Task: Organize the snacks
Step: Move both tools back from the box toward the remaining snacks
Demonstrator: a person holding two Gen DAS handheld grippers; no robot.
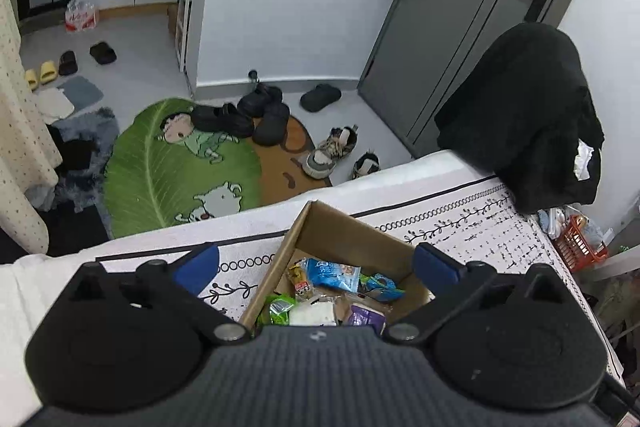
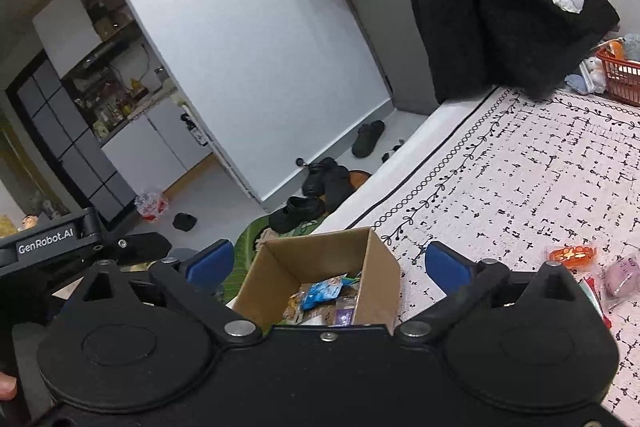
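Both our tools, left tool (image 1: 316,261) and right tool (image 2: 329,261), hang released over the box (image 1: 352,235), several snacks inside; orange packet (image 2: 572,253) and pink pouch (image 2: 620,277) remain on the tabletop (image 2: 540,167).

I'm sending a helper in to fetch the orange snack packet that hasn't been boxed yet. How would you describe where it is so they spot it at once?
Start at the patterned white cloth and find the open cardboard box near its edge. The orange snack packet lies on the cloth to the right of the box. Beside it is a pale purple packet; the orange one is flatter and brighter.
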